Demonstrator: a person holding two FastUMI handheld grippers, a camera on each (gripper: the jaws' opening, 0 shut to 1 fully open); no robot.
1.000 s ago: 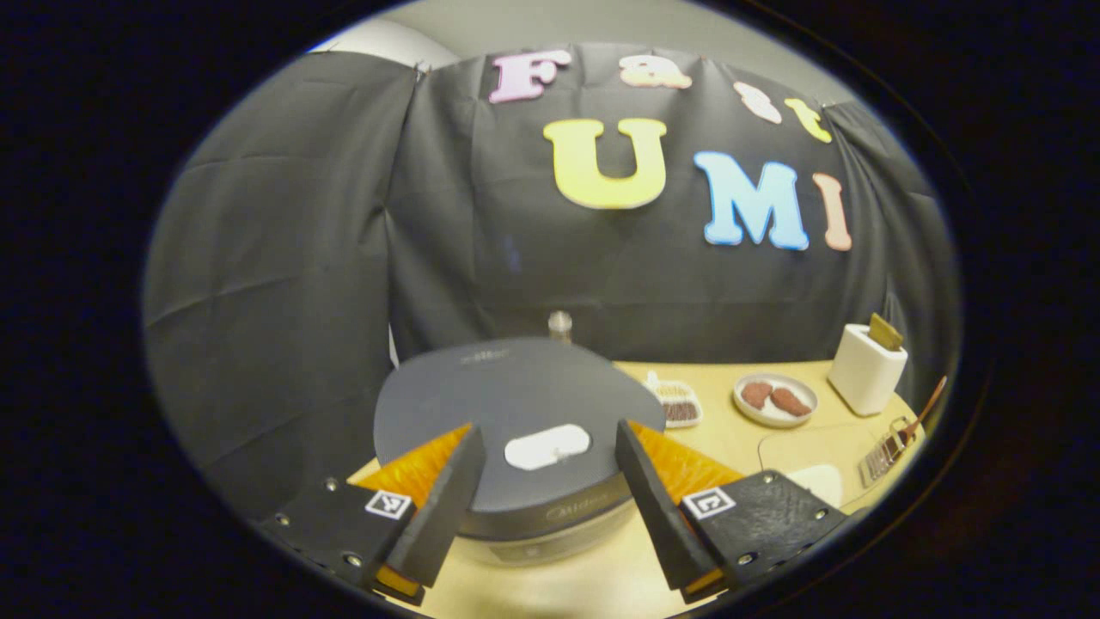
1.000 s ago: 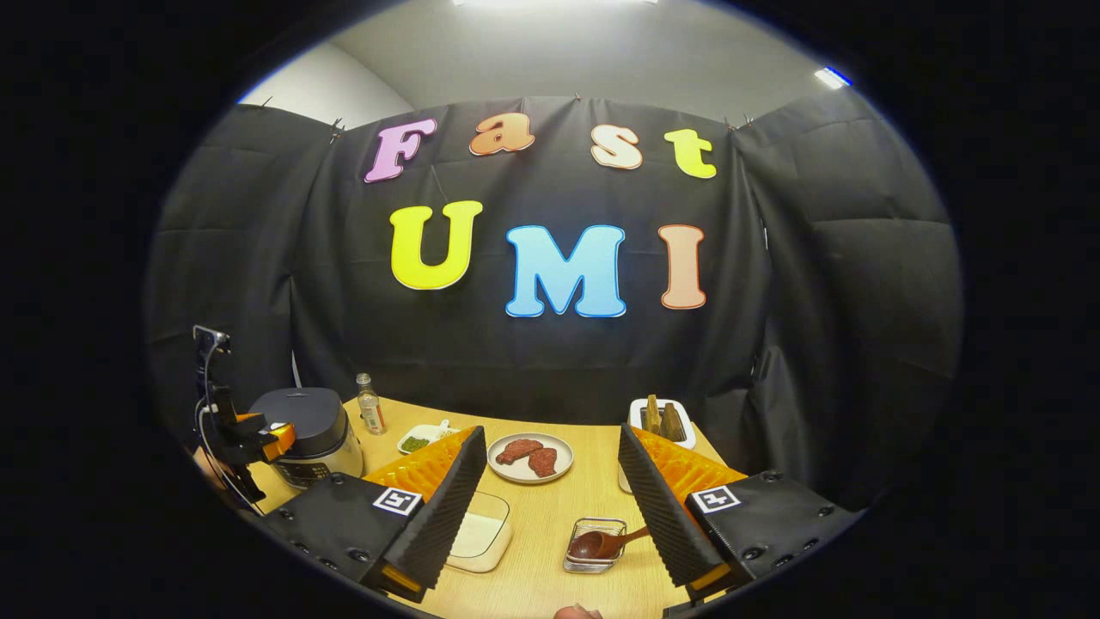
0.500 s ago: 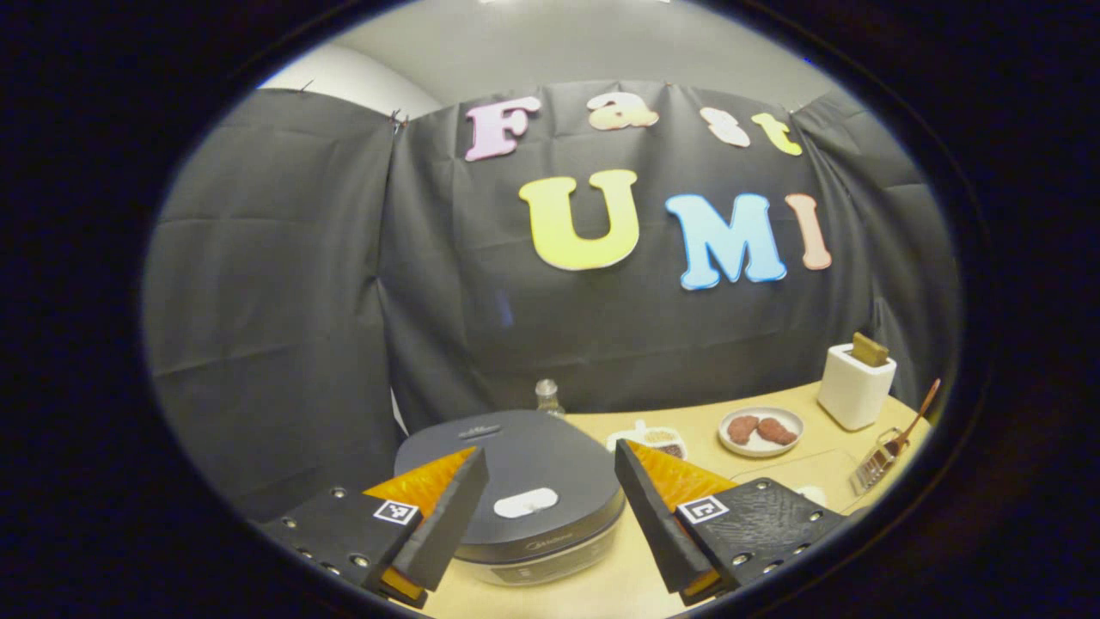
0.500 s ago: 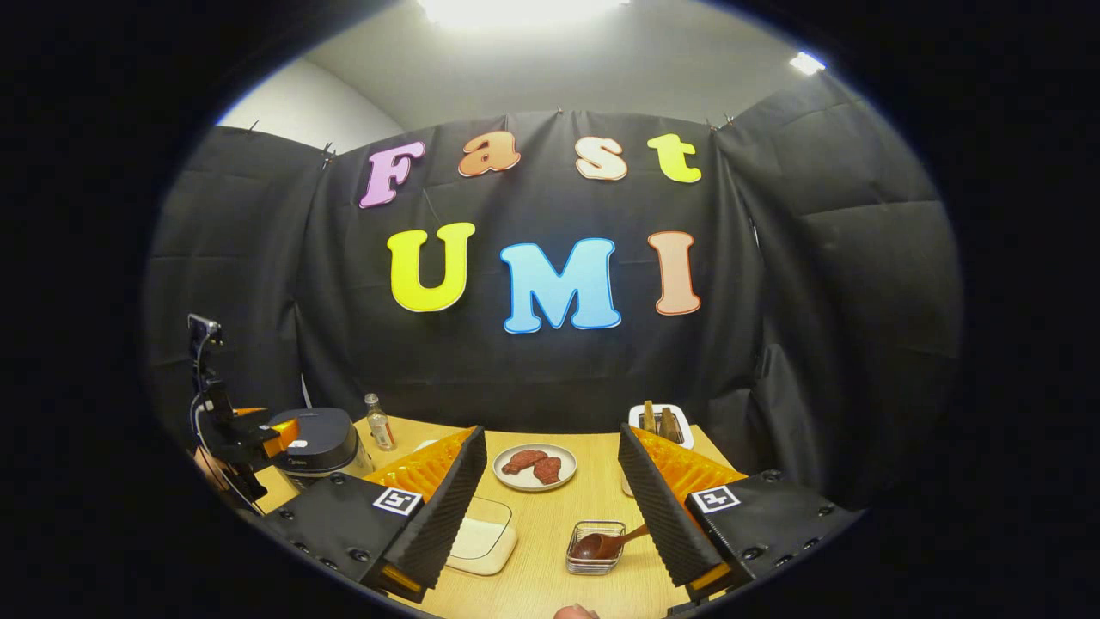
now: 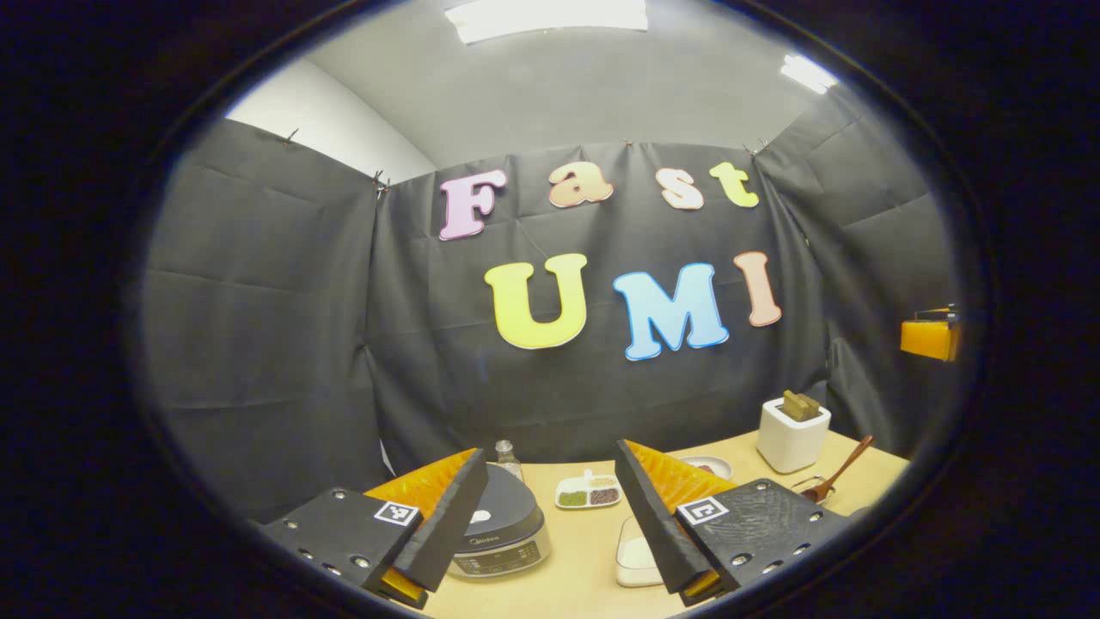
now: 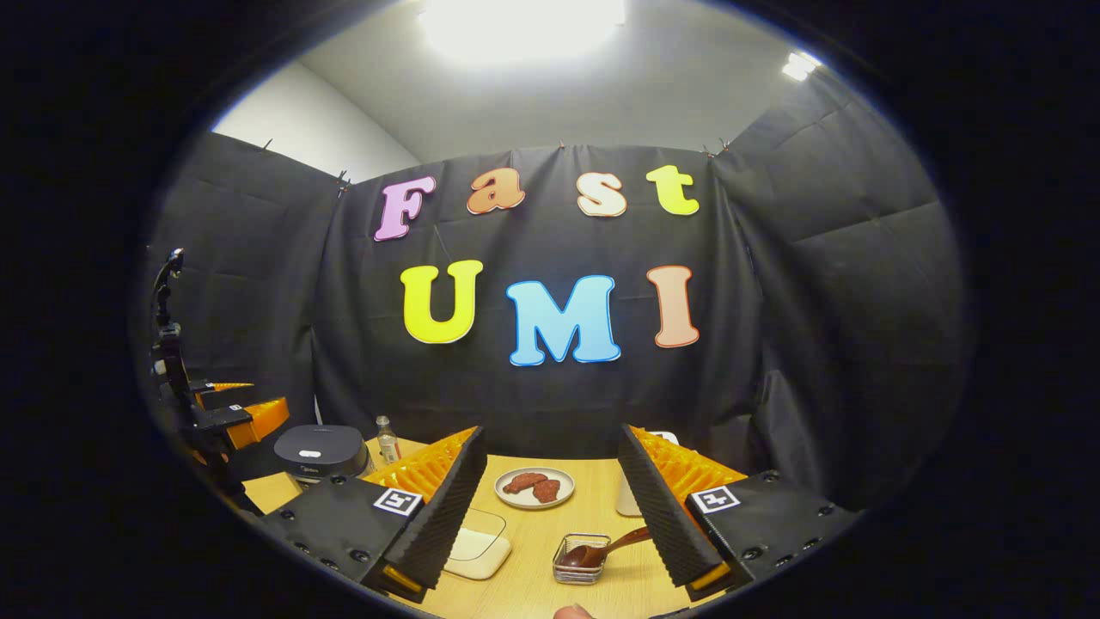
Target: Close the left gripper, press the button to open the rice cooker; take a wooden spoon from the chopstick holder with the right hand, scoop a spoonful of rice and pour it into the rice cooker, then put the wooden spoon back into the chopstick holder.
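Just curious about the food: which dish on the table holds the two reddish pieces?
The round white plate in the middle; the small divided dish holds green and dark beans instead.

Bright ceiling glare, fisheye-warped edges, sharp

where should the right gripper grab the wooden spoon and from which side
Grip the wooden spoon by its bare handle, which sticks out up and to the right of the wire chopstick holder; the bowl rests inside the holder. The handle already points toward the right gripper, so come in from the right with the open jaws across the handle, probably near its free end, then lift up and out.
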